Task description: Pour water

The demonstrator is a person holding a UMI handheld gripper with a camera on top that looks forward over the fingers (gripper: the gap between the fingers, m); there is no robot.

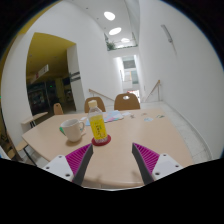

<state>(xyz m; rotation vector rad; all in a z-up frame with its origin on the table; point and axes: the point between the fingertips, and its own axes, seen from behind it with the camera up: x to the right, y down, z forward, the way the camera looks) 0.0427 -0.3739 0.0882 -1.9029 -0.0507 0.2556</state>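
A yellow bottle [98, 126] with a red base stands upright on a light wooden table [130, 135], just ahead of my fingers and slightly left of their midline. A white cup [72, 128] stands to the left of the bottle, close beside it. My gripper [110, 161] is open and empty, its two magenta pads [77, 159] spread wide over the bare table, short of both objects.
A small blue and white thing [118, 117] lies on the table beyond the bottle. Wooden chairs [126, 101] stand at the table's far side. A yellow wall [45, 60] is on the left and a white corridor lies beyond.
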